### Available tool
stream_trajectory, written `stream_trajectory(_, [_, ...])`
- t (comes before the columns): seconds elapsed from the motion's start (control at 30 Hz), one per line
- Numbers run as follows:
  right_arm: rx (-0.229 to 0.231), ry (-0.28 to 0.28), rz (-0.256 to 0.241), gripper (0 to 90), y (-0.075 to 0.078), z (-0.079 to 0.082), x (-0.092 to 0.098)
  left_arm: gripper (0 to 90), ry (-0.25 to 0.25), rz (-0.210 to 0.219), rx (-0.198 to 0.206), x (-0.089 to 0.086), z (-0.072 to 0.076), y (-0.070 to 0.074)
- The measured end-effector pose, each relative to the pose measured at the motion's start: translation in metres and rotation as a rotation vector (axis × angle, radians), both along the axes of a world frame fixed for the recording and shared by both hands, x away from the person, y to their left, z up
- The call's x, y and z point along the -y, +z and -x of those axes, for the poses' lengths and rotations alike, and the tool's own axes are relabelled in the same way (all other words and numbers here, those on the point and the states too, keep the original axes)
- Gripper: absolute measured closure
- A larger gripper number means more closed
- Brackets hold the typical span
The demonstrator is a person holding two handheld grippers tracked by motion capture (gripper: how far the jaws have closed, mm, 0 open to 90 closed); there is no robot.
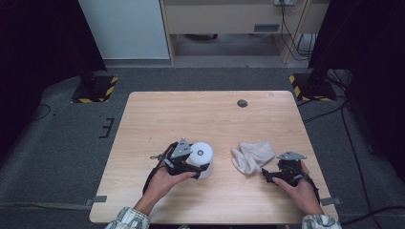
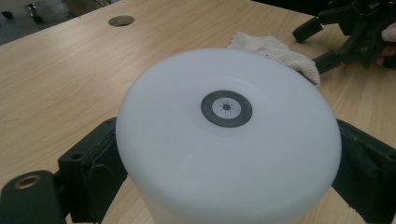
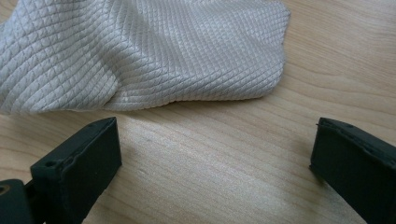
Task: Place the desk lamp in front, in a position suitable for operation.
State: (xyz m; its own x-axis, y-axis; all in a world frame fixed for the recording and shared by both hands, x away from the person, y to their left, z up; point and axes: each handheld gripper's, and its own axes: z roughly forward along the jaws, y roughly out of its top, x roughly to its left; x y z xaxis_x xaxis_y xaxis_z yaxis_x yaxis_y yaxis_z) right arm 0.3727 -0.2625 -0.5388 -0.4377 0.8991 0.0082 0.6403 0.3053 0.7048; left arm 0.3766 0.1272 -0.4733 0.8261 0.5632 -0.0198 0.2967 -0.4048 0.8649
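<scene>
- The white cylinder (image 1: 201, 159) stands upright on the bench (image 1: 191, 114), between the jaws of the left hand-held gripper (image 1: 197, 168); in the left gripper view its pads sit against the cylinder's (image 2: 229, 140) two sides, so it looks clamped — though how firmly, I cannot tell.
- The cloth (image 1: 252, 156) lies crumpled just ahead of the right hand-held gripper (image 1: 267, 175), which is spread wide with nothing between its jaws; bare wood shows between them and the quilted edge of the cloth (image 3: 154, 56).
- The step in hand seems to be picking up the cloth while the other hand steadies the cylinder.
- To do it well, bring the right hand-held gripper forward and low, so one jaw slides under the near fold and the other closes over it — a bunched ridge grips better than a flat layer.
- Hold the left clamp level; the cylinder's smooth wall may slip or tip if squeezed off-centre.
- Keep the cloth's far corner clear of the cylinder as it lifts.
</scene>
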Motion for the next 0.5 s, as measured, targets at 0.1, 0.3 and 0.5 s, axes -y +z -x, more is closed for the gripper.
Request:
stream_trajectory(0.1, [0.001, 0.0, 0.001, 2.1, 0.0, 0.0, 0.0, 7.4, -0.018, -0.006, -0.002, 0.004, 0.003, 0.0])
stream_trajectory(0.3, [0.001, 0.0, 0.0, 2.1, 0.0, 0.0, 0.0, 7.4, -0.042, 0.003, -0.008, 0.01, 0.007, 0.0])
stream_trajectory(0.5, [0.0, 0.0, 0.0, 2.1, 0.0, 0.0, 0.0, 7.4, -0.078, -0.001, -0.016, 0.015, 0.011, 0.001])
